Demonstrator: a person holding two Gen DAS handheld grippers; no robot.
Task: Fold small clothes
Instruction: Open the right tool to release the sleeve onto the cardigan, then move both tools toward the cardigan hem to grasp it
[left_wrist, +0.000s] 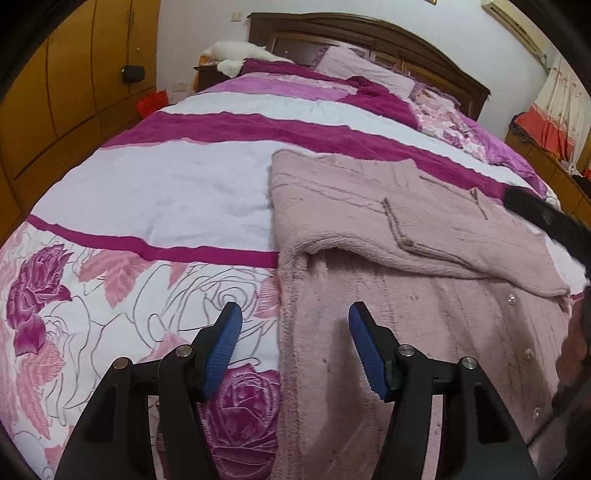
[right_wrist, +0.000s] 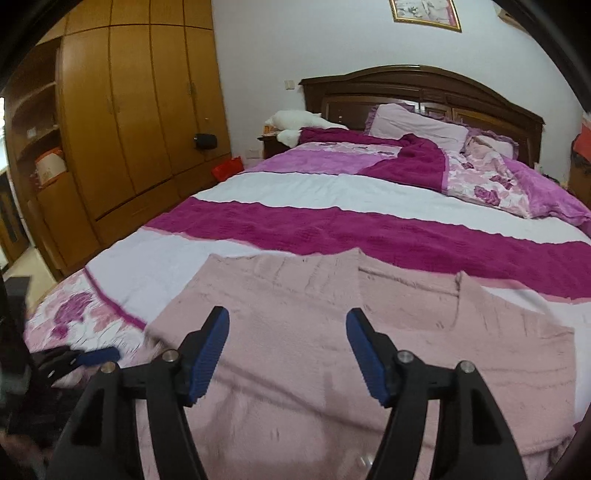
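A fluffy pale pink cardigan (left_wrist: 424, 325) with pearl buttons lies flat on the bed, one sleeve (left_wrist: 424, 236) folded across its body. My left gripper (left_wrist: 294, 323) hovers open over the cardigan's left edge, where knit meets bedspread, and its blue pads grip nothing. In the right wrist view the same cardigan (right_wrist: 295, 369) spreads out below my right gripper (right_wrist: 287, 326), whose jaws stand wide apart above the knit with nothing pinched. The left gripper's blue pad (right_wrist: 101, 355) shows blurred at the lower left there.
The bedspread (left_wrist: 166, 192) is white with magenta stripes and rose prints. Pillows (right_wrist: 417, 127) and a dark wooden headboard (right_wrist: 424, 85) are at the far end. A wooden wardrobe (right_wrist: 129, 122) stands to the left. A dark blurred shape (left_wrist: 546, 218) crosses the right edge.
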